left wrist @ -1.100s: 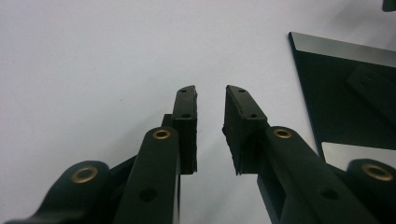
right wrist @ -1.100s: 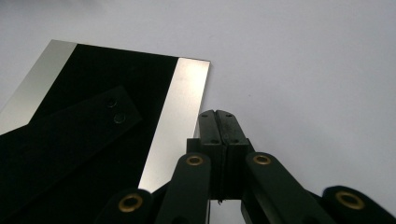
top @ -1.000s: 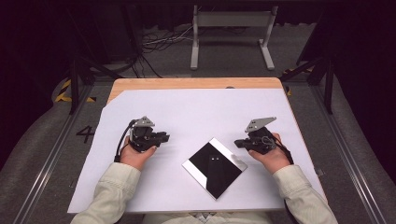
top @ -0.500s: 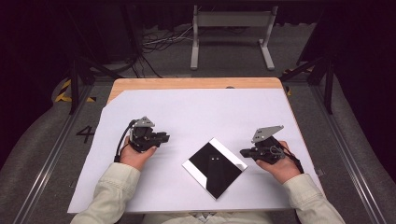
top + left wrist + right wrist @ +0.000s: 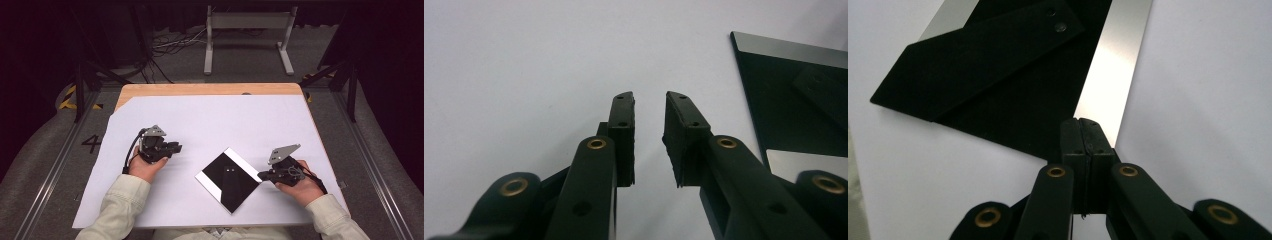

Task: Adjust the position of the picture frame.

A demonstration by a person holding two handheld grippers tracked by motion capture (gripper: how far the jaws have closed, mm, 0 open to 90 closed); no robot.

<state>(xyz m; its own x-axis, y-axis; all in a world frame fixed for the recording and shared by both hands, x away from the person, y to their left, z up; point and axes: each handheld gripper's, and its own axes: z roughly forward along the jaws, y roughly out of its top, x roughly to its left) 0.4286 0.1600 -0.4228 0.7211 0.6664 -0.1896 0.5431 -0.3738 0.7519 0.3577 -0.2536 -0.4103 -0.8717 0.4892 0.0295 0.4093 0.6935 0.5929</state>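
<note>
White paper [image 5: 210, 125] covers most of the wooden table [image 5: 200, 89] that we see in the middle of the high view, with dark floor and a metal stand [image 5: 248, 30] in the upper part of the frame. Just below and right of centre lies the frame [image 5: 229, 178], a flat black square turned like a diamond, with a bright silvery border along two of its edges and a black strip fixed across its back by two small screws; in the right gripper view it takes up the upper left and centre, and in the left gripper view its dark corner sits at the upper right. Our right gripper [image 5: 261, 176] points left at the frame's right corner, its tips just at that edge; in its own view the jaws are pressed flat together with nothing between them, right at the near end of the silvery border [image 5: 1113, 65], though we cannot tell whether they touch it. Our left gripper [image 5: 176, 148] sits at the centre left of the high view, well apart from the frame, pointing right; its jaws stand narrowly parted over bare paper, holding nothing. Pale sleeves [image 5: 122, 207] come up from the bottom edge.
</note>
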